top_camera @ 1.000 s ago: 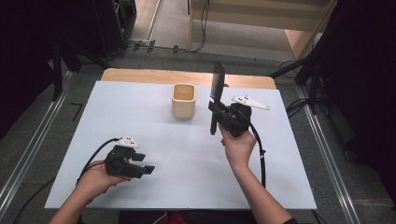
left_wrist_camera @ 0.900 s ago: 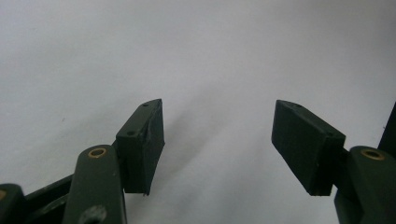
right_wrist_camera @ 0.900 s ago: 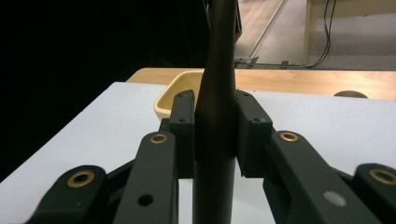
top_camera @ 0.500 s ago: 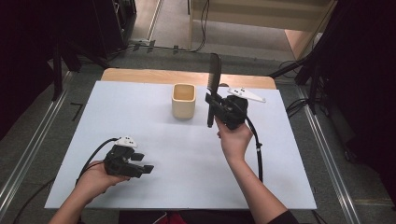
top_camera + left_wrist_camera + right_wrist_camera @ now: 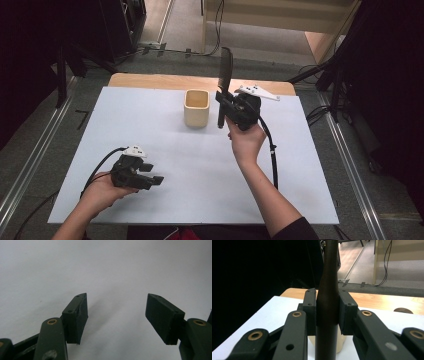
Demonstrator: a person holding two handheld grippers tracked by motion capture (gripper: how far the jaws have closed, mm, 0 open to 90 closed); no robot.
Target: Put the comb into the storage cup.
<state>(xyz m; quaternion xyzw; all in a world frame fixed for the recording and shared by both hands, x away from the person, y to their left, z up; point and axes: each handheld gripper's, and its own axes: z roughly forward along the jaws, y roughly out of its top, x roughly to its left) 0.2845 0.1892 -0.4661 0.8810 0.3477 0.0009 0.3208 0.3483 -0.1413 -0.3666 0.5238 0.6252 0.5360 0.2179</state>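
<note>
My right gripper [image 5: 223, 107] is clamped on what looks like a dark comb [image 5: 226, 75], held upright just beside the beige cup [image 5: 196, 107], so dropping it in is left, while my left gripper [image 5: 150, 173] rests wide open, empty.

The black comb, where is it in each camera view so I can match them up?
High view: the black comb stands upright right of centre near the table's far edge, clamped in the right gripper, beside the cream cup.
Left gripper view: not in it.
Right gripper view: the comb runs up the middle between the jaws.
Shared landmark: the cream cup, low behind the comb.
</note>
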